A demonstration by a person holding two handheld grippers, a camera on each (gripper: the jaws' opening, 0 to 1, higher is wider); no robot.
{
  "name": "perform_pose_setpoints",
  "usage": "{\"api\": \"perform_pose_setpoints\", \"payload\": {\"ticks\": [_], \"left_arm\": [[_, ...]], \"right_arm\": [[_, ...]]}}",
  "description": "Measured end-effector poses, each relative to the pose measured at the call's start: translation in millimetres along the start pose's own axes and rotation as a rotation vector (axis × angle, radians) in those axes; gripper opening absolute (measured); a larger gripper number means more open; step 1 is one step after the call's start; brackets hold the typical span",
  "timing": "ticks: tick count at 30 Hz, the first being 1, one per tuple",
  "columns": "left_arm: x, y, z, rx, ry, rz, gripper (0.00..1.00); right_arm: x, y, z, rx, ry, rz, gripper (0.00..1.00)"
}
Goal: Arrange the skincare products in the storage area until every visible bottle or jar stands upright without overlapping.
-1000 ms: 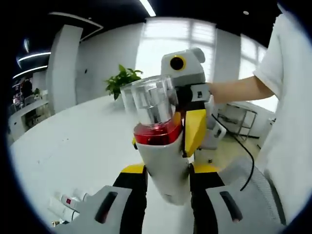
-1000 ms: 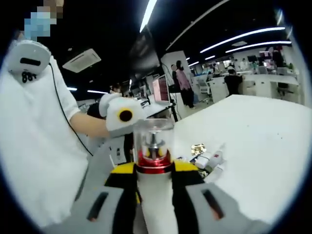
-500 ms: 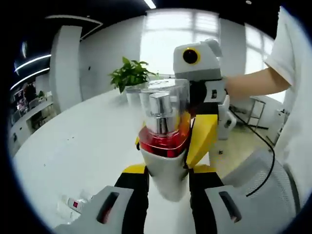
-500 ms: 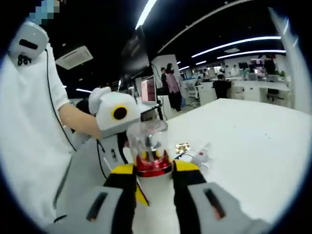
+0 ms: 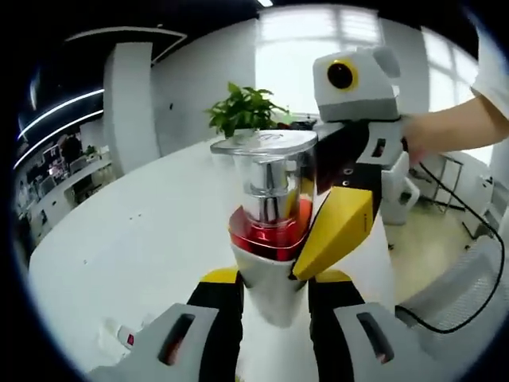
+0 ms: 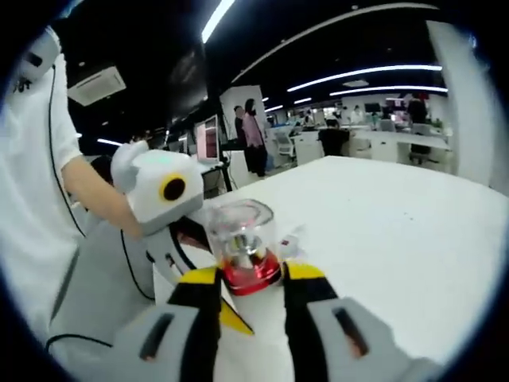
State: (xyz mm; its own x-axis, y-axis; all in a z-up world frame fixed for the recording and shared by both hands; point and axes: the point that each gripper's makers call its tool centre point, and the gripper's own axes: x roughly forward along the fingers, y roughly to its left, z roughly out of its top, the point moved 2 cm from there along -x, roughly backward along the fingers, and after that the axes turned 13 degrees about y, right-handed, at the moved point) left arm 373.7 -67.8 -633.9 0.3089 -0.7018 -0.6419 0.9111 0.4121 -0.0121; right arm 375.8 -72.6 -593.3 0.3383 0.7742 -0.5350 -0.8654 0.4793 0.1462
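Note:
One skincare bottle (image 5: pixel 269 239) is held in the air between both grippers. It has a white body, a red collar and a clear cap over a silver pump. My left gripper (image 5: pixel 272 283) is shut on its white body. From the right, my right gripper (image 5: pixel 338 231) lays a yellow jaw against the collar. In the right gripper view the same bottle (image 6: pixel 248 253) sits between the yellow tips of my right gripper (image 6: pixel 252 277), shut at the red collar. The left gripper (image 6: pixel 184 237) comes in from the left behind the bottle.
A white table (image 5: pixel 135 247) spreads below, with small tubes (image 5: pixel 127 338) lying near its lower left. A potted plant (image 5: pixel 246 107) stands at the far end. The person's arm (image 5: pixel 453 127) and a cable (image 5: pixel 469 239) are at the right. People (image 6: pixel 250 131) stand far off.
Both views have swung with the hands. The bottle stays held by both grippers and its clear cap now tips more toward the left gripper's camera. Its white body has dropped out of the right gripper view.

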Motion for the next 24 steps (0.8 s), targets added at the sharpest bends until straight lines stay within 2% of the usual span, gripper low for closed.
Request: {"api": "perform_pose_setpoints", "payload": {"ticks": [11,24], "left_arm": [[30,28.6,-6.0,0.004,0.028,0.010,0.28],[42,61.1,-11.4,-0.007,0.029,0.025,0.28]], "right_arm": [[19,-33,-9.7,-0.006,0.030,-0.014,0.30],[40,-58,-3.7,-0.049,0.053,-0.017,0.30]]}}
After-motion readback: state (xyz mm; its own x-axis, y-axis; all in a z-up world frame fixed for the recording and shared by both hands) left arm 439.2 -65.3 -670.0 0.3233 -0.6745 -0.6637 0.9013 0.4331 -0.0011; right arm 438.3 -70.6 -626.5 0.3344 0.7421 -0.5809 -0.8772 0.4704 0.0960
